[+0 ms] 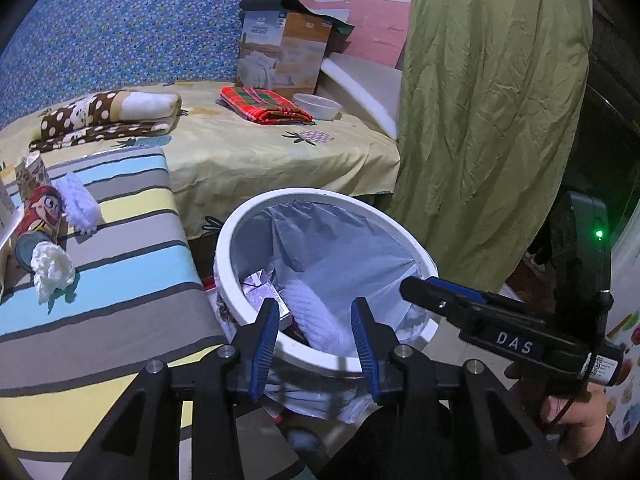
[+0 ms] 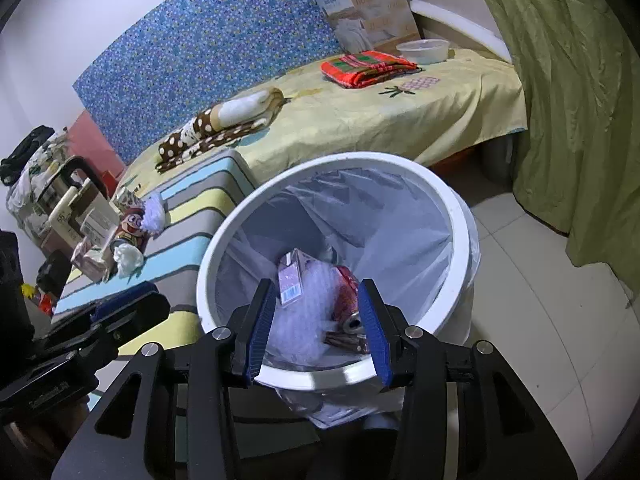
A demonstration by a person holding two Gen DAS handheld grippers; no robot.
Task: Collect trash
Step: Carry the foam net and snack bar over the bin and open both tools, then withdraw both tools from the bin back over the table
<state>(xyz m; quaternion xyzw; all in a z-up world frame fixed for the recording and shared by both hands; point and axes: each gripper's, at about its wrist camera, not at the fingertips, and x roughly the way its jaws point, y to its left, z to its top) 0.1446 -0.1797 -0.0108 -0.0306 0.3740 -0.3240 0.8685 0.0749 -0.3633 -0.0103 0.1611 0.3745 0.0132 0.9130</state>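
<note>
A white bin [image 1: 236, 280] with a clear liner stands on the floor beside a striped bench; it also shows in the right wrist view [image 2: 456, 216]. Inside lie a small carton [image 2: 290, 276], white wrap [image 2: 296, 320] and a red can [image 2: 348, 296]. My left gripper [image 1: 316, 344] is open and empty over the bin's near rim. My right gripper [image 2: 320, 328] is open and empty over the bin mouth; it shows from the side in the left wrist view [image 1: 416, 286]. A crumpled tissue [image 1: 52, 270], a white fluffy piece [image 1: 80, 206] and a cartoon-printed pack [image 1: 40, 210] lie on the bench.
The striped bench [image 1: 120, 280] is left of the bin. Behind it a bed [image 1: 260, 148] holds folded cloths, a plastic bowl [image 1: 318, 106] and a cardboard box [image 1: 280, 56]. A green curtain [image 1: 488, 120] hangs at the right. Tiled floor [image 2: 540, 320] lies right of the bin.
</note>
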